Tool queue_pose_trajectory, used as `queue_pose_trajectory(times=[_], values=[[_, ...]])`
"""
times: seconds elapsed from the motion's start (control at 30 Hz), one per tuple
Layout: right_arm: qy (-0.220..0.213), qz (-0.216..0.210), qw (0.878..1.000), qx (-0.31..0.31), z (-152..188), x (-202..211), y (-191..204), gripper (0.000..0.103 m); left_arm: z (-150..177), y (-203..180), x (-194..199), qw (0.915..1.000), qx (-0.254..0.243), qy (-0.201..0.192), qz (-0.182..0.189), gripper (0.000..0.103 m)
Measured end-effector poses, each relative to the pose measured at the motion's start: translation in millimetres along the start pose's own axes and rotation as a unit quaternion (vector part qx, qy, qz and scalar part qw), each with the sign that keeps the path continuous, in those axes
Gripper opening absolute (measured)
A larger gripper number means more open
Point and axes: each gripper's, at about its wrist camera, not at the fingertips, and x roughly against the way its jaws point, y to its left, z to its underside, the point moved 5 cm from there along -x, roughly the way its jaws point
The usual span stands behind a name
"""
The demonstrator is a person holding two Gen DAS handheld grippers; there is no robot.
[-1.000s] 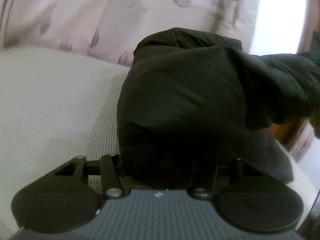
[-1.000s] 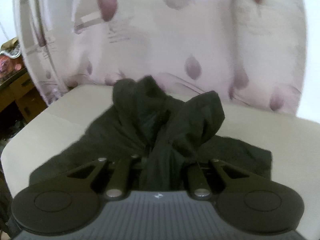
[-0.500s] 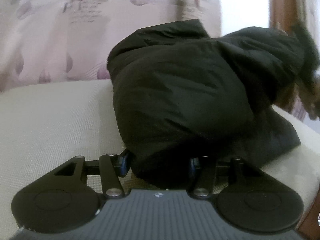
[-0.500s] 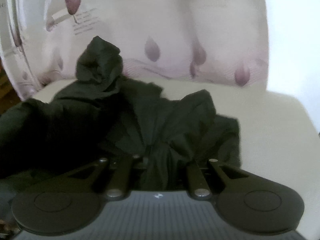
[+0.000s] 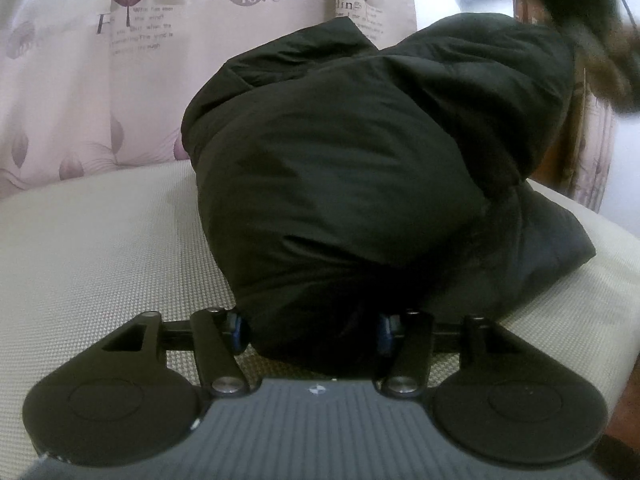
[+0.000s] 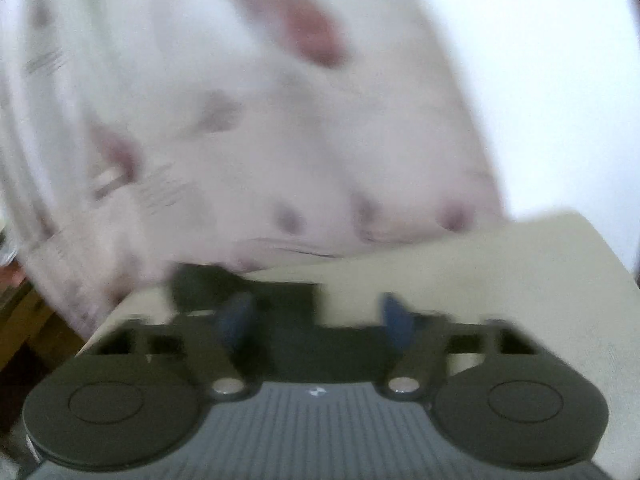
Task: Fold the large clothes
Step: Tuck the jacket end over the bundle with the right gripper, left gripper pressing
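Left wrist view: a black garment [image 5: 360, 184] lies bunched in a bulky mound across the centre and right of the frame, resting on a beige woven table [image 5: 104, 248]. Its near edge sits between the jaws of the left gripper [image 5: 312, 326] at lower centre. The blue finger pads [image 5: 237, 328] stand moderately apart with cloth filling the gap between them; whether they are pressing on the cloth or merely lie alongside it cannot be told. A flatter flap of the garment spreads toward the right edge of the table. A pale curtain [image 5: 120, 60] printed with mauve leaves and the word "love" hangs behind, filling the upper left. A blurred dark shape occupies the upper right corner; its identity cannot be told.

Right wrist view: the frame is heavily motion-blurred. The right gripper [image 6: 316, 320] shows its jaws spread wide, with nothing between the blue pads [image 6: 394, 320]. A dark patch of the garment [image 6: 256, 292] lies on the table [image 6: 500, 280] just beyond the jaws, at centre left. The printed curtain [image 6: 240, 120] fills the upper portion of the frame.
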Motion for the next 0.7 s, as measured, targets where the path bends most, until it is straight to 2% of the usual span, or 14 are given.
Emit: queue_pose_trajectory(times=[0.07,0.13,0.2,0.27,0.3,0.33,0.37,0.43,0.57,0.67,0.7], values=[[0.067,-0.012,0.997,0.043,-8,-36,36,0.103,0,1,0,1.0000,0.005,0.002,0.002,0.057],[0.120,0.031,0.988,0.095,-6,-79,58,0.103,0,3,-1,0.9999,0.010,0.003,0.004,0.057],[0.152,0.054,0.981,0.112,-1,-114,67,0.103,1,4,-1,0.9998,0.016,0.003,0.006,0.057],[0.160,0.035,0.981,0.101,4,-139,74,0.103,0,6,-2,0.9997,0.021,0.006,0.008,0.059],[0.151,0.022,0.982,0.112,9,-139,79,0.086,0,6,-3,0.9997,0.022,0.007,0.009,0.062],[0.147,0.024,0.979,0.141,13,-140,89,0.021,0,7,-4,0.9996,0.024,0.010,0.009,0.065],[0.142,0.030,0.974,0.176,18,-137,98,0.014,-1,9,-4,0.9995,0.028,0.013,0.008,0.067],[0.123,0.036,0.962,0.241,24,-121,114,0.010,-1,14,-7,0.9988,0.044,0.023,0.000,0.083],[0.052,0.063,0.955,0.286,18,-58,110,0.010,-2,24,-11,0.9960,0.077,0.045,-0.009,0.096],[0.019,0.090,0.960,0.263,19,-22,81,0.009,-3,23,-11,0.9965,0.073,0.041,-0.009,0.097],[0.016,0.095,0.966,0.241,24,-13,64,0.008,-3,21,-11,0.9970,0.064,0.042,-0.010,0.098]])
